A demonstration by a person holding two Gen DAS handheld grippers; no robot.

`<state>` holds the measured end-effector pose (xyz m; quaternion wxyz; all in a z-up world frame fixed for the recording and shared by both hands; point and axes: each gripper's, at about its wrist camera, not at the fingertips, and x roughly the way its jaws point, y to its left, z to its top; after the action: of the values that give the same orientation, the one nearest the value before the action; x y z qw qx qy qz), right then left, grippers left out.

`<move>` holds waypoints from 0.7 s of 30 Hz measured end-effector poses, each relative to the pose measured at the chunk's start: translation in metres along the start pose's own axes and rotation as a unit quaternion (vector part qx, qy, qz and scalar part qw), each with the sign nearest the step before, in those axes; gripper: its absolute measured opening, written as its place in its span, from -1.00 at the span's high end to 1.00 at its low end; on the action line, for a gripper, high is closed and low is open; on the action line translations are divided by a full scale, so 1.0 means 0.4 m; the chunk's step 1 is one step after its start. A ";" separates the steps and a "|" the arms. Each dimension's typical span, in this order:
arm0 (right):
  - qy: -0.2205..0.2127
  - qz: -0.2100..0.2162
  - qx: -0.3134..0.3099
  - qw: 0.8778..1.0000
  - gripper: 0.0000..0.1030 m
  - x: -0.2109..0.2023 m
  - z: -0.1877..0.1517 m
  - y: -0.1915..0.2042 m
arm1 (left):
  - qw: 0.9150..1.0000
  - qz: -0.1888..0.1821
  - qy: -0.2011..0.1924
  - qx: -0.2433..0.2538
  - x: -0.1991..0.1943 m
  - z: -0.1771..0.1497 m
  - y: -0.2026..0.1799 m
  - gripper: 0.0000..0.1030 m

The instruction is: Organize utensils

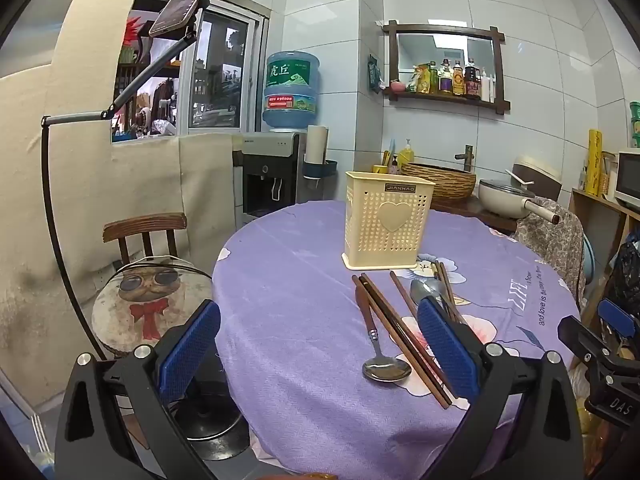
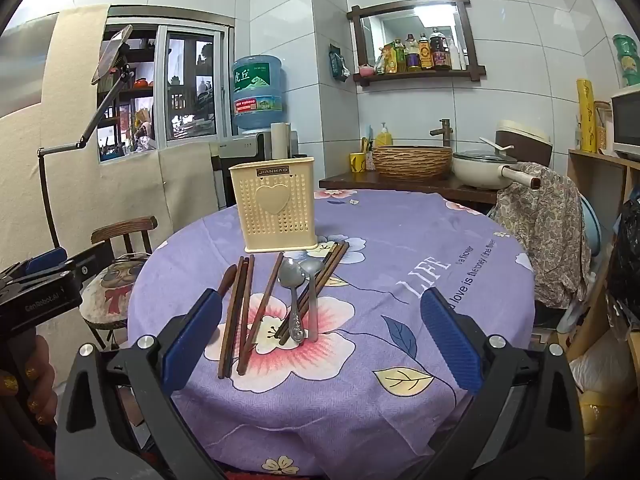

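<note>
Purple floral cloth covers the round worktop [image 2: 440,240], where chopsticks [image 2: 244,312] and spoons [image 2: 294,300] lie loose before the cream holder [image 2: 276,208], both grippers' [image 1: 320,356] [image 2: 320,344] jaws wide, empty, a chair [image 1: 148,240] alongside.

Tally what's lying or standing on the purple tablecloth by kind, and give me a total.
Spoons: 3
Chopsticks: about 6; they overlap, so the exact count is unclear
Utensil holder: 1
Total: about 10

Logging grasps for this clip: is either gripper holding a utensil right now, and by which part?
Nothing is held. The left gripper and right gripper are both open, above the tablecloth.
</note>
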<state>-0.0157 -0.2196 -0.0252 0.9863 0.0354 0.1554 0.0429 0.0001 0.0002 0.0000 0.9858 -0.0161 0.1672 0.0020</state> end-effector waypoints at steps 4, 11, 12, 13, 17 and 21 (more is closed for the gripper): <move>0.001 0.000 0.001 1.000 -0.91 0.000 0.000 0.000 | 1.000 -0.001 0.000 -0.002 -0.001 0.000 0.001 -0.88; 0.003 0.001 0.003 1.000 -0.91 0.002 0.000 -0.001 | 1.000 -0.001 -0.002 -0.003 -0.007 0.008 0.014 -0.88; 0.002 0.001 0.003 1.000 -0.91 0.001 0.000 -0.001 | 1.000 -0.002 -0.002 -0.003 -0.009 0.008 0.016 -0.88; 0.002 0.001 0.002 1.000 -0.91 0.001 0.000 -0.001 | 1.000 -0.003 -0.001 -0.003 0.000 0.007 0.006 -0.88; 0.002 0.001 0.003 1.000 -0.91 0.002 0.000 -0.001 | 1.000 -0.003 0.001 -0.003 -0.002 0.010 0.005 -0.88; 0.002 0.000 0.003 1.000 -0.91 0.003 0.000 -0.001 | 1.000 -0.002 0.002 -0.002 0.002 0.005 0.002 -0.88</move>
<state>-0.0148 -0.2198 -0.0257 0.9858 0.0384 0.1580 0.0427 0.0014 0.0009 0.0017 0.9855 -0.0181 0.1689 0.0006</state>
